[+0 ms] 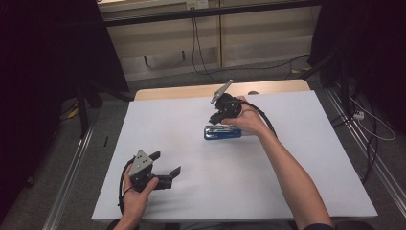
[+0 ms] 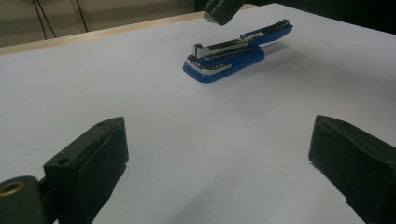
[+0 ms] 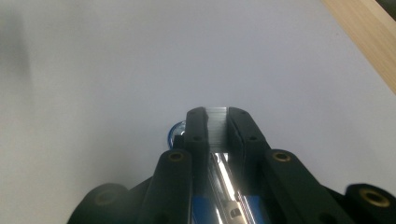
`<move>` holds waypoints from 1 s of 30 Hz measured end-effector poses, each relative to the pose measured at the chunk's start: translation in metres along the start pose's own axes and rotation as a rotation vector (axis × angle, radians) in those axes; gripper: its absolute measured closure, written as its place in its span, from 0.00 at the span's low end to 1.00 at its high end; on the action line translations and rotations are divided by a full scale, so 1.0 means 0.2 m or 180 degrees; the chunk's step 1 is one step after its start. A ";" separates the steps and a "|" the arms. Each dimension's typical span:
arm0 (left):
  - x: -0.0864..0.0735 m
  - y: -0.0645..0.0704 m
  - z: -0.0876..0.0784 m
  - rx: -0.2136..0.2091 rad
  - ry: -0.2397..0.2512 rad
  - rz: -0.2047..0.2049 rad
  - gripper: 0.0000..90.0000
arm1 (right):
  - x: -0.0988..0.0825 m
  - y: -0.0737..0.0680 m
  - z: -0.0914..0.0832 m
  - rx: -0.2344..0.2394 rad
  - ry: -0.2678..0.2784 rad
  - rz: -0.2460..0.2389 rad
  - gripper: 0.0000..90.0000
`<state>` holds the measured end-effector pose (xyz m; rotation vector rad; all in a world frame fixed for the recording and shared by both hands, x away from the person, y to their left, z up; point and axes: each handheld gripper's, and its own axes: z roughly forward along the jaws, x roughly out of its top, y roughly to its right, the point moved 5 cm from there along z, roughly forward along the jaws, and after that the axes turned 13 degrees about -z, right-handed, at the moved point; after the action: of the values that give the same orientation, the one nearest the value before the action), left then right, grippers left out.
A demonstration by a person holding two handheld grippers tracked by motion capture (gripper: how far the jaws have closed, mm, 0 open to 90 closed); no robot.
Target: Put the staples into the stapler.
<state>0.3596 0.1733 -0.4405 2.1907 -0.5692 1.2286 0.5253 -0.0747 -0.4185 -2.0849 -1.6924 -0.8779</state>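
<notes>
We see a table covered by a white sheet [image 1: 201, 191] that reaches almost to every edge; only at the far edge does a strip of pale wood [image 1: 191, 91] show. Around the table lies a grey carpeted floor [image 1: 110, 120], with metal rails [image 1: 72, 172] running along both sides. Beyond the far edge stands a light wooden wall panel [image 1: 249, 38], down which black cables [image 1: 196, 43] hang and trail across the floor. Dark curtains [image 1: 57, 48] close off the room at the left and the right.

A blue stapler [image 1: 222, 132] lies on the sheet a little beyond the middle of the surface, nearer the far edge than the near one, with its length running parallel to that edge. Its silver upper arm [image 2: 229, 45] stands raised above the blue base. The right gripper [image 1: 216, 116] points down at the stapler's left end; in the right gripper view its jaws stand close together with a silver block of staples [image 3: 217, 123] between them, pressed from both sides.

The left gripper [image 1: 167, 165] rests near the near left corner, held in the left hand [image 1: 136, 194], well apart from the stapler. Its jaws are spread wide with bare sheet between them, and they point towards the stapler.
</notes>
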 end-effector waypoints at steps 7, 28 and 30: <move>0.00 0.00 0.00 -0.0012 -0.0008 0.0003 0.05 | 0.00 0.02 0.02 0.0000 -0.0019 -0.0011 0.88; -0.01 0.01 0.00 -0.0044 -0.0047 -0.0012 0.06 | -0.04 0.04 0.07 0.0262 -0.0086 -0.0245 0.88; -0.01 0.01 0.00 -0.0051 -0.0040 -0.0015 0.06 | -0.04 0.04 0.07 0.0277 -0.0087 -0.0248 0.88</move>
<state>0.3588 0.1718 -0.4415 2.1865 -0.5768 1.2046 0.5366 -0.0752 -0.4340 -1.9949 -1.8036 -0.7869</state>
